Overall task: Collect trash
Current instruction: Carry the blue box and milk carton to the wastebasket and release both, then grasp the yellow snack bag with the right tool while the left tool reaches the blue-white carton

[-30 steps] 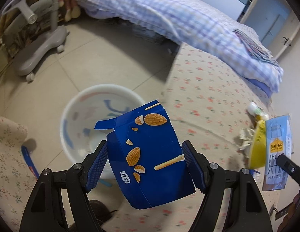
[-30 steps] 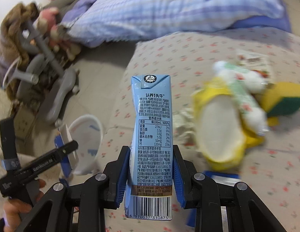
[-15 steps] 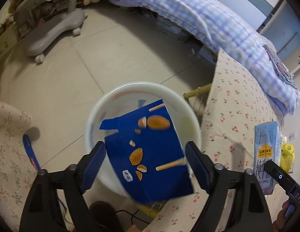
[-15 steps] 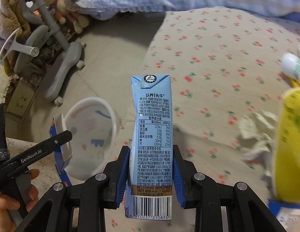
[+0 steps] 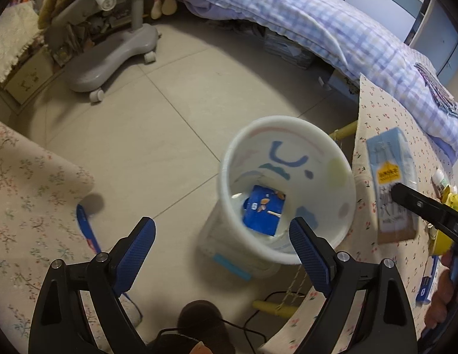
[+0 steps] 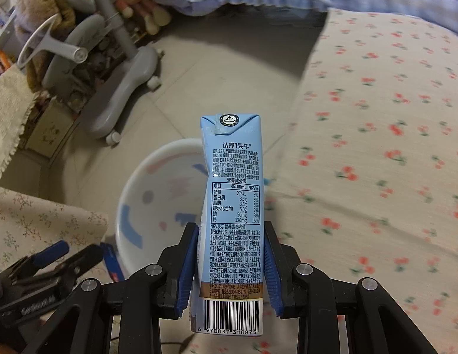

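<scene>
A white waste bin (image 5: 288, 126) with coloured marks stands on the floor beside the table. At its bottom lies a blue snack box (image 5: 263, 209) printed with almonds. My left gripper (image 5: 223, 237) hovers above the bin's near rim, its jaws opening wide and nothing between them. My right gripper (image 6: 230, 262) is shut on a light blue milk carton (image 6: 233, 206), held upright over the bin (image 6: 158, 206) in the right wrist view. The same carton (image 5: 391, 183) shows at the right of the left wrist view, above the table edge.
A floral tablecloth (image 6: 376, 147) covers the table at right, with yellow trash (image 5: 447, 215) on it. A grey wheeled chair base (image 5: 111, 56) stands on the tiled floor at back left. A bed with a checked quilt (image 5: 317, 20) lies behind. A blue strap (image 5: 87, 230) hangs at left.
The blue snack box has dropped out of my left gripper into the bin, and the jaws have spread wider. My right gripper has carried the carton leftward off the table to above the bin.
</scene>
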